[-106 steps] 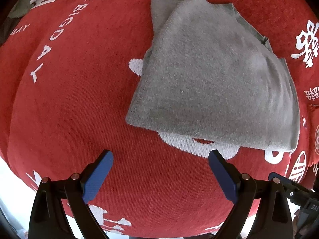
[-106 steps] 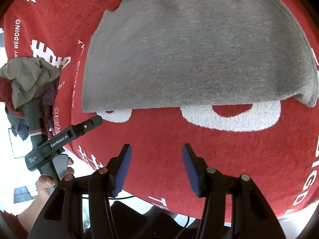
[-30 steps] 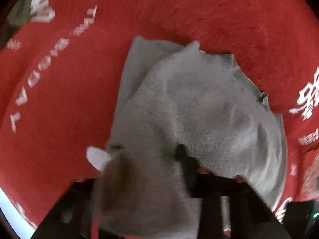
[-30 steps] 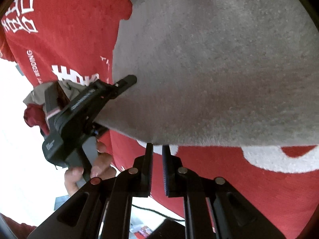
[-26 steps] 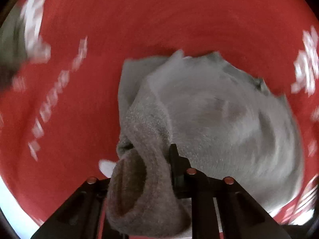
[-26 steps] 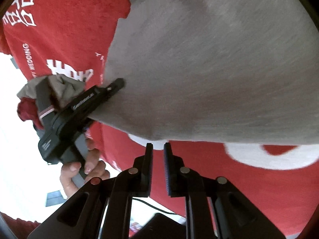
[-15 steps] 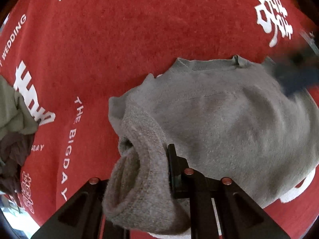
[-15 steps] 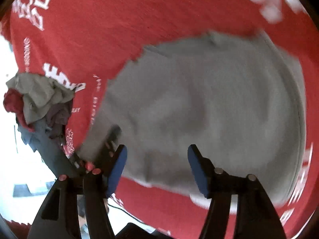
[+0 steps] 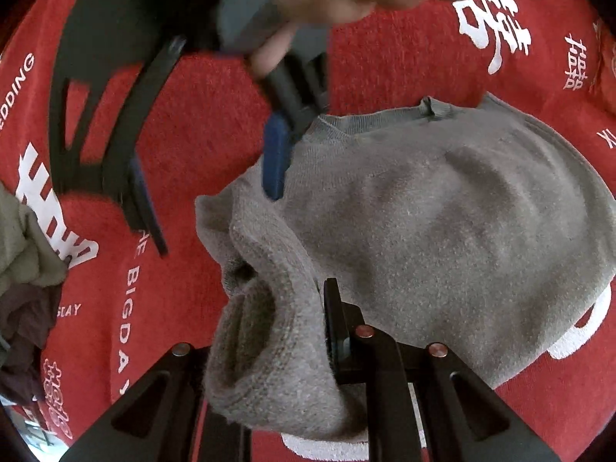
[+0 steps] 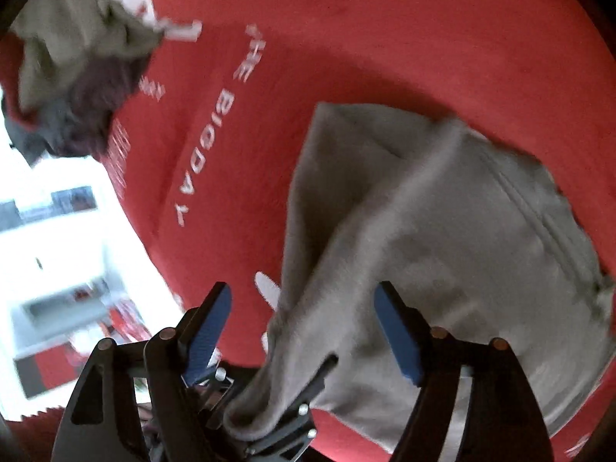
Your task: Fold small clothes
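Gripping one grey sweater (image 9: 442, 208), left gripper (image 9: 308, 331); right gripper (image 10: 304, 331) apparently spread.

A grey knit garment (image 10: 442, 238) lies on a red cloth with white lettering (image 10: 385, 38). The right gripper (image 10: 304, 327), blue pads spread wide, hovers over the garment's near edge. Below it, the left gripper (image 10: 285, 408) pinches a bunched corner of the garment. A blurred clothes pile (image 10: 73, 69) sits far left of the garment.
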Motion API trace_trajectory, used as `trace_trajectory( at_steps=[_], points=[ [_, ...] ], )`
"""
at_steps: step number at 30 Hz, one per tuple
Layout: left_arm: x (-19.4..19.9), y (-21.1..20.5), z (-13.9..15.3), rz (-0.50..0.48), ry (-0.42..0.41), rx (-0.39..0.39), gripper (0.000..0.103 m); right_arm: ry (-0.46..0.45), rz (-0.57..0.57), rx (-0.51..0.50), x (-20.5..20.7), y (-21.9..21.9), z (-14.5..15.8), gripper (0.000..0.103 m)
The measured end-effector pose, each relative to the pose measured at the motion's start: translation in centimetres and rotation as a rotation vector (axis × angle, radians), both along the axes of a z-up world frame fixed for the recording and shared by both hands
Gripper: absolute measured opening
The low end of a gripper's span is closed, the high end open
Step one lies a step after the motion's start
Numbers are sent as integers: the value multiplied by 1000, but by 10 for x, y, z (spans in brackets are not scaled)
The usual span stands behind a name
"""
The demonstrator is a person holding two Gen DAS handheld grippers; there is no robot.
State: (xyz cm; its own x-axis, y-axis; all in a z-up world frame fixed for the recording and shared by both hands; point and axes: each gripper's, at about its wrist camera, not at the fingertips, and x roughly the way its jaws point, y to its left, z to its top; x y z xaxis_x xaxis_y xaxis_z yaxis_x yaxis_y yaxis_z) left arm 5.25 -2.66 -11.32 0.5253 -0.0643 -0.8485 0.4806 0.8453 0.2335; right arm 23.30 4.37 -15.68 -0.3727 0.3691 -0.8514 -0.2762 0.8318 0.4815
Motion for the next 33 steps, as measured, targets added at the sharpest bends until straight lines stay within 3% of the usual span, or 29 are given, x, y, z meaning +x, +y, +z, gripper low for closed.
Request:
trace_trajectory(
  at_steps=[4, 10, 12, 14, 22, 29, 33],
  points=[
    [-3, 3, -1, -26, -15, 1, 16, -4, 119, -99, 0, 34, -16, 79],
    [1, 4, -1, -12, -10, -14, 16, -35, 170, -243, -4, 49, -41, 76],
    [2, 4, 0, -2, -3, -19, 16, -90, 191, -296, -8, 45, -41, 27],
    [1, 6, 8, -4, 1, -44, 16, -100, 125, -217, -8, 29, -32, 15],
    [-11, -20, 62, -65, -18, -145, 16, -203, -185, 126, -30, -67, 36, 14],
    [-36, -85, 108, -208, -73, -184, 16, -357, -394, 257, -68, -162, 102, 14],
    [-54, -133, 117, -300, -81, -192, 16, -428, -485, 274, -98, -228, 121, 14]
  ],
)
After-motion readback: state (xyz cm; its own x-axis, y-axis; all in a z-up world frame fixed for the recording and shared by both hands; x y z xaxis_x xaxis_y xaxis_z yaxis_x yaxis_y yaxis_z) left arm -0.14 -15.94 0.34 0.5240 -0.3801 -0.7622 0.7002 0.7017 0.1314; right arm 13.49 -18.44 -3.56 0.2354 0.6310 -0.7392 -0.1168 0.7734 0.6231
